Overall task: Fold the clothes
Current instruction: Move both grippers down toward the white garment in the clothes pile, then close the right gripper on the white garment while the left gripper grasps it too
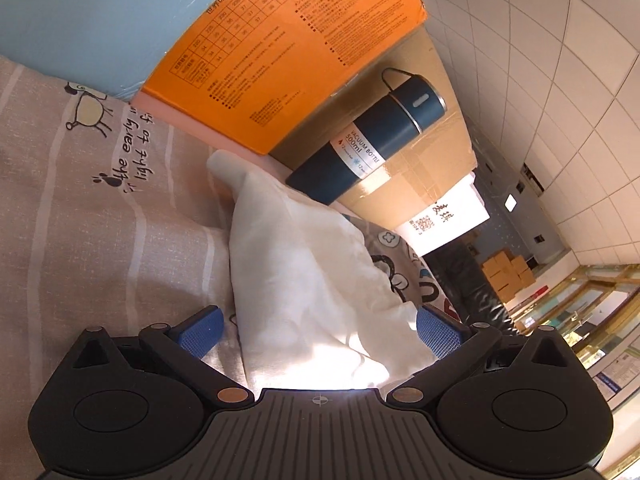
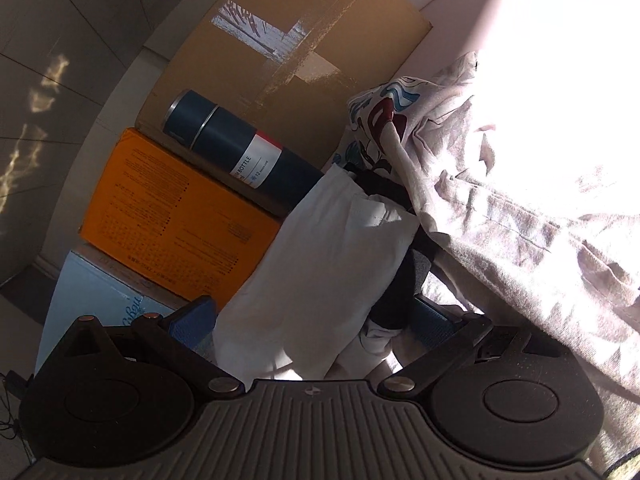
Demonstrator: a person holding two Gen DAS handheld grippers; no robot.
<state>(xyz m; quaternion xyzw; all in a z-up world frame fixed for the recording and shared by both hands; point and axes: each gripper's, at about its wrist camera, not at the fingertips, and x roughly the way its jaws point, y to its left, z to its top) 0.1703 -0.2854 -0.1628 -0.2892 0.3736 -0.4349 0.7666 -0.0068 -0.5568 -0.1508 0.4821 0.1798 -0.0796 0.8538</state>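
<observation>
Now both claws, left gripper (image 1: 318, 326) and right gripper (image 2: 314, 320), gape around the white garment (image 1: 304, 264), beside the "VACUUM BOTTLE 500ml" flask (image 1: 366, 136).

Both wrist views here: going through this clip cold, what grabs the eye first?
The white garment fills the middle of both views, lying between the wide-apart blue fingers of the left gripper and of the right gripper. Behind it a dark blue vacuum bottle lies against a brown cardboard box, next to a bright orange box. In the right wrist view, sunlit printed bedding bunches up on the right.
</observation>
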